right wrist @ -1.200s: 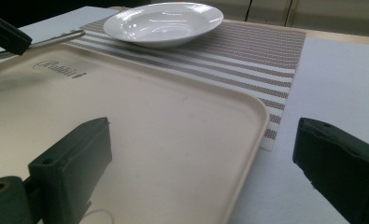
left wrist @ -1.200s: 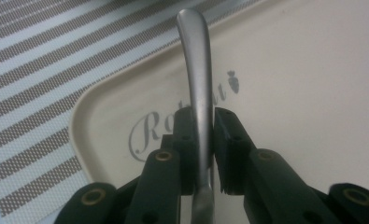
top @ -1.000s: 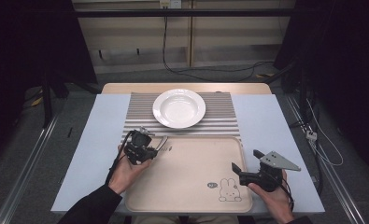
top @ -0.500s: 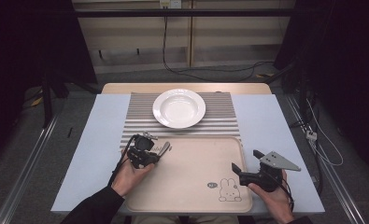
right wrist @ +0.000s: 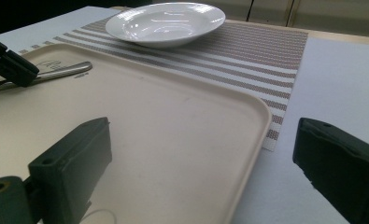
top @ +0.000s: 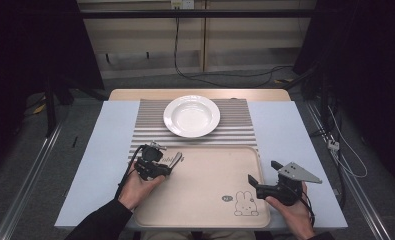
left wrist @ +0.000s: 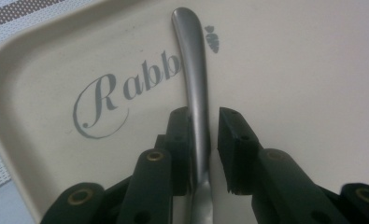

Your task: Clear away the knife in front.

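Note:
A metal utensil handle [left wrist: 191, 56] lies on the beige tray [top: 205, 190] near its far left corner, across the word "Rabbit". My left gripper [top: 167, 162] straddles that handle: in the left gripper view [left wrist: 203, 116] one jaw touches it and the other stands a thin gap off, so it is narrowly open. The utensil's head is hidden under the gripper. My right gripper [top: 263, 172] hovers wide open over the tray's right edge [right wrist: 261, 116], with nothing between its jaws. In the right gripper view the handle [right wrist: 65, 70] and the left gripper [right wrist: 9, 65] show at far left.
A white deep plate [top: 191, 116] sits empty on a striped placemat [top: 235, 125] behind the tray. A pale blue cover [top: 285, 135] spreads over the table to both sides. A rabbit print [top: 244, 204] marks the tray's near right corner.
My left gripper has turned and shifted slightly onto the tray's corner, and the utensil handle now sticks out to its right. The right gripper has stayed put.

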`<state>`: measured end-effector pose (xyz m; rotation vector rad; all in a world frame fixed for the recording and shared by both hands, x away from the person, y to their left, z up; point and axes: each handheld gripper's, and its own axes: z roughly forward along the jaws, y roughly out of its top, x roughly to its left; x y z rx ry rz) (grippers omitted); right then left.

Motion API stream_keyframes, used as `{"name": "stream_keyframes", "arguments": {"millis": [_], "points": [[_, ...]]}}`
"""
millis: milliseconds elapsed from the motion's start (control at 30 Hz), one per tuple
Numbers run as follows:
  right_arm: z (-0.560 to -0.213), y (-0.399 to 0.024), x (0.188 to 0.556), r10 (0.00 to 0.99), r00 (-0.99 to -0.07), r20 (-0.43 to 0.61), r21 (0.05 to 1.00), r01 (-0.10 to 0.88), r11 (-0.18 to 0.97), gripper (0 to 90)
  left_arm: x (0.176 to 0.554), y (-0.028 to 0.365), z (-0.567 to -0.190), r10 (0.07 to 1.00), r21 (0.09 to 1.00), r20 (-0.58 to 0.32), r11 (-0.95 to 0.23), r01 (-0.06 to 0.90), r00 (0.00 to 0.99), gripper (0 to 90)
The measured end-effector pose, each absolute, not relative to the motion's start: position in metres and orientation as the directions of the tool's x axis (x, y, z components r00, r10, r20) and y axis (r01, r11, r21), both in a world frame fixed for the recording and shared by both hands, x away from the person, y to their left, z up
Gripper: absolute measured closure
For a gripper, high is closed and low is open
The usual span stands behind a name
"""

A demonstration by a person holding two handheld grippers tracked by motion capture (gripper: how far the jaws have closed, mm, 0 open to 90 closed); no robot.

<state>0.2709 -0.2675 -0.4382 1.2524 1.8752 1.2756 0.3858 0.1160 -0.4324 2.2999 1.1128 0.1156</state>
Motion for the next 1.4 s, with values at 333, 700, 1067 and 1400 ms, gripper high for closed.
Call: {"name": "stream_keyframes", "arguments": {"millis": [333,700,1067,1400], "points": [[-0.438,-0.267,0.271,0.904,-0.423,0.06,0.913,0.39,0.122,4.5,0.383,0.11,-0.433,0.754,0.517,-0.172,-0.479,0.71,0.634,79.5],[-0.438,-0.268,0.271,0.904,-0.423,0.059,0.913,0.39,0.123,4.4,0.383,0.112,-0.427,0.724,0.576,-0.124,-0.504,0.643,0.678,57.7],[-0.438,-0.268,0.271,0.904,-0.423,0.061,0.914,0.389,0.12,4.4,0.385,0.092,-0.427,0.639,0.645,-0.104,-0.54,0.541,0.762,33.2],[-0.438,-0.268,0.271,0.904,-0.424,0.061,0.914,0.387,0.12,4.4,0.383,0.076,-0.441,0.584,0.614,-0.05,-0.622,0.486,0.81,87.4]]}}
